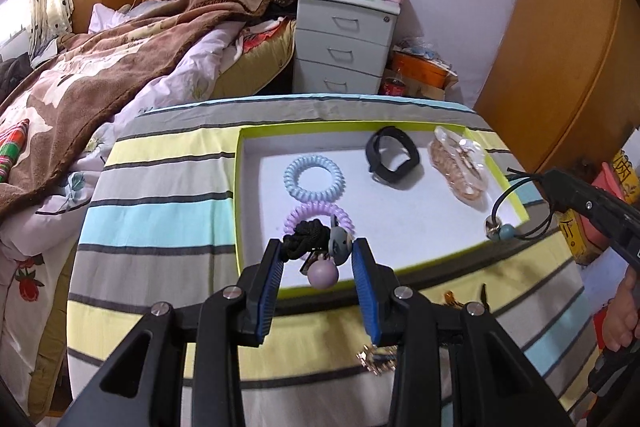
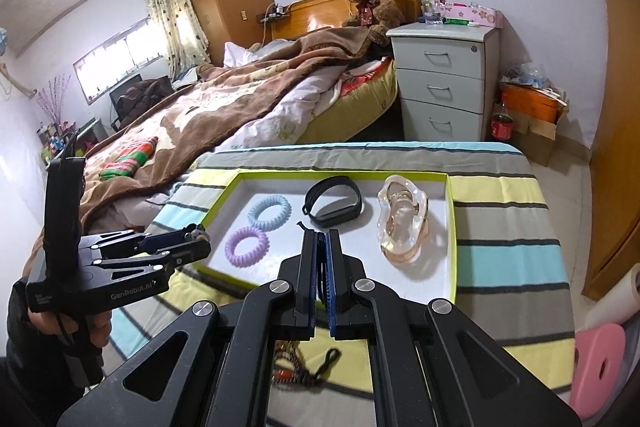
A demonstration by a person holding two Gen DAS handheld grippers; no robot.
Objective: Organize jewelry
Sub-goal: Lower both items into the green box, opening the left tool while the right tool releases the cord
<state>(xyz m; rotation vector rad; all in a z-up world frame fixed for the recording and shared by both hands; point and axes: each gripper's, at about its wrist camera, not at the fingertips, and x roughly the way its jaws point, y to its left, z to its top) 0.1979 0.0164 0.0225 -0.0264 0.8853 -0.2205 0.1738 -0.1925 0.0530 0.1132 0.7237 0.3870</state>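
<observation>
Charm bundle (image 1: 320, 251) pinched in your left gripper (image 1: 318, 281), right gripper (image 2: 321, 267) clamped on a bead cord (image 1: 505, 217) — either could snag a pad or drop outside the tray (image 1: 400, 269)

Table (image 2: 500, 211) under a striped cloth (image 1: 160, 219), shallow green-rimmed tray (image 2: 451, 223) lying ahead of both claws, a beaded cord piece (image 2: 304, 371) on the cloth beneath the right claw, gold trinket (image 1: 374, 361) beneath the left claw
</observation>
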